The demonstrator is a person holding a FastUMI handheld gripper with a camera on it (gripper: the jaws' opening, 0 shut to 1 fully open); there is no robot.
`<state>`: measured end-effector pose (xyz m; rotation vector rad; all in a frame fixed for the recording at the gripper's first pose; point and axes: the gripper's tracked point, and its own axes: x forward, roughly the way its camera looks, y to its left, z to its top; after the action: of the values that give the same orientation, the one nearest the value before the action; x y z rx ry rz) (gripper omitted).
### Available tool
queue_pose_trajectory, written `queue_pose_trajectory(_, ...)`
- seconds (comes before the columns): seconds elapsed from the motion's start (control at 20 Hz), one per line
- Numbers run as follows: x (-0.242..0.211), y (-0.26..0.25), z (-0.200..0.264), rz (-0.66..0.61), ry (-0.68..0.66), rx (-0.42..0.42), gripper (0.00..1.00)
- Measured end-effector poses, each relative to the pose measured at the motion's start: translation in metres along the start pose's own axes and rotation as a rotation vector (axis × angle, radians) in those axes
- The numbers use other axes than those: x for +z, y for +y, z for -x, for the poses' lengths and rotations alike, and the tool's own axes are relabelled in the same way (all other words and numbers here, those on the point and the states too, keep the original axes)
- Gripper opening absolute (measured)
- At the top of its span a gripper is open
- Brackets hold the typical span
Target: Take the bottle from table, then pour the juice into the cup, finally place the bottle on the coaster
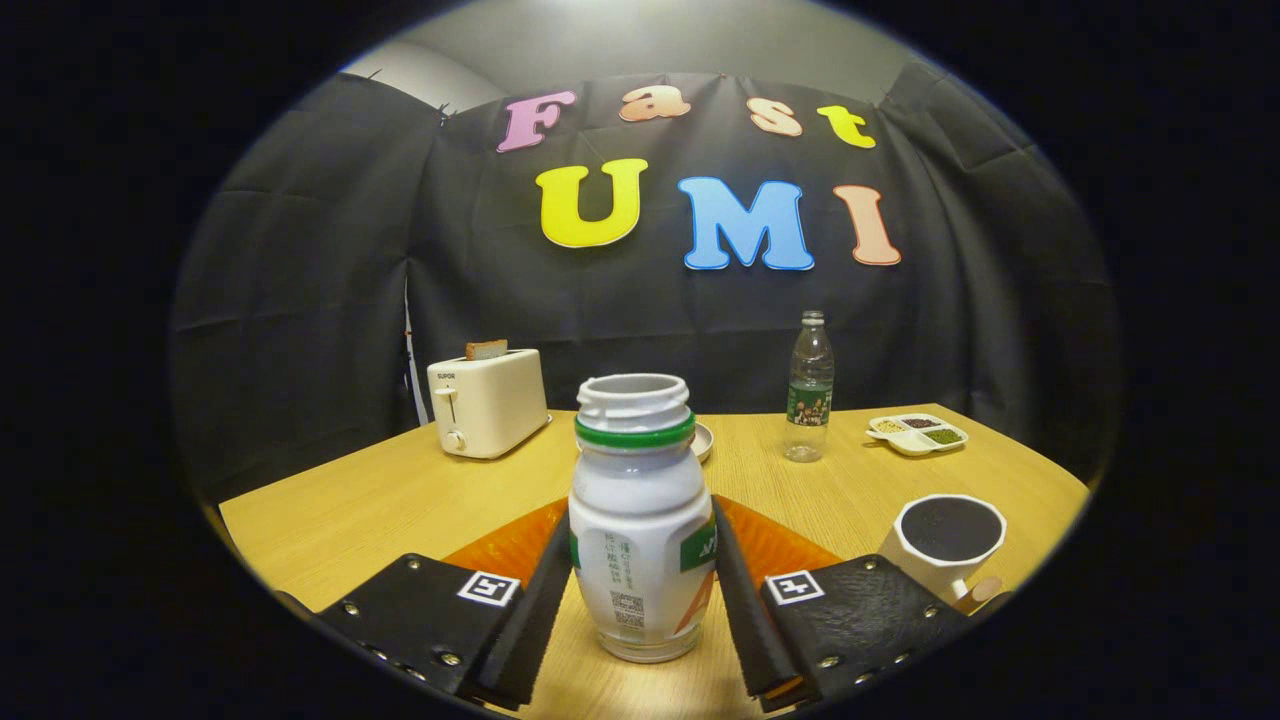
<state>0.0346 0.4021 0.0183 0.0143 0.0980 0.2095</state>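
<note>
Wooden table (400, 500) runs back to the black cloth wall. Far side: toaster (487, 402) with a slice up, clear water bottle (808, 390), divided snack tray (917, 433). Orange coaster (770, 545) lies just beyond the fingers, partly hidden by the bottle. Cup (945, 545) stands beside the right-hand finger, dark inside. Juice bottle (638, 520): upright, cap off, long axis vertical, between the fingers. Gripper (638, 600): both fingers lie against the bottle's sides, apparently clamped on it. Base looks to be on the table. Judgement: grasp made; next move is toward the cup.
</note>
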Motion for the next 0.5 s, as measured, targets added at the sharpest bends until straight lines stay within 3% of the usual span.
queue_pose_trajectory(0.25, -0.0002, -0.0004, -0.0032, -0.010, -0.005, -0.014, 0.68)
queue_pose_trajectory(0.5, 0.0082, 0.0005, -0.0069, -0.247, -0.037, 0.020, 0.65)
